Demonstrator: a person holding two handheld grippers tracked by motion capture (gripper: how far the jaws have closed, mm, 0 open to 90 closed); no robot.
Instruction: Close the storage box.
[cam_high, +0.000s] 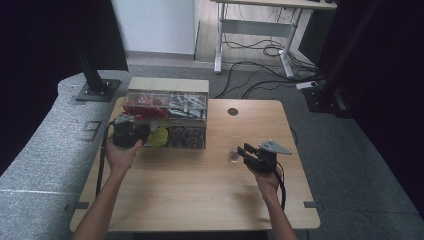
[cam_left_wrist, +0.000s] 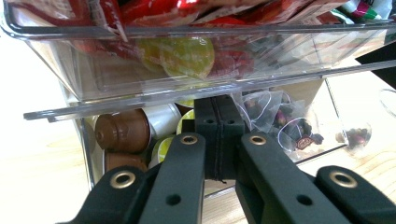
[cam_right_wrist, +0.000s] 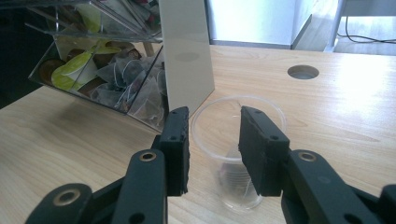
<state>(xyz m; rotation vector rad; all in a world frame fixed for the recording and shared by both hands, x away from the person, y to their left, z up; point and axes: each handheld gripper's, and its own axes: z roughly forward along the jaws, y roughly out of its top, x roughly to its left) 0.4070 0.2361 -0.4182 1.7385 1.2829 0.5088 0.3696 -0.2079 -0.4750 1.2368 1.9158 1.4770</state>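
We are looking down at a wooden surface (cam_high: 200, 195) with a clear organizer box (cam_high: 167, 120) sitting in the upper left of the frame. In the high view the left tool (cam_high: 125, 134) is sitting against the box's lower left corner, and its tips are lost in the dark bulk of the tool and the hand behind it. In the left gripper view we are seeing its pads pressed flat together at mid frame, clenched, with nothing visible between them. They are sitting just under the clear lip of the upper tray. Behind them we are making out brown coffee capsules (cam_left_wrist: 123, 133) at left, and mesh tea bags (cam_left_wrist: 275, 116) at right. Red packets in the top tray are cut off by the upper edge of the frame.

The right tool (cam_high: 246, 152) is sitting at right of centre in the high view, pointing left toward a clear plastic cup (cam_high: 234, 154) that is hard to make out there, little more than a faint ring on the wood. In the right gripper view the cup (cam_right_wrist: 238, 154) is standing upright at lower centre, just right of the box's end wall. The jaws are standing released, part open, on either side of the cup's near wall. We cannot tell whether the pads are touching the rim. Something pale is lying in the cup's bottom, too blurred to name.
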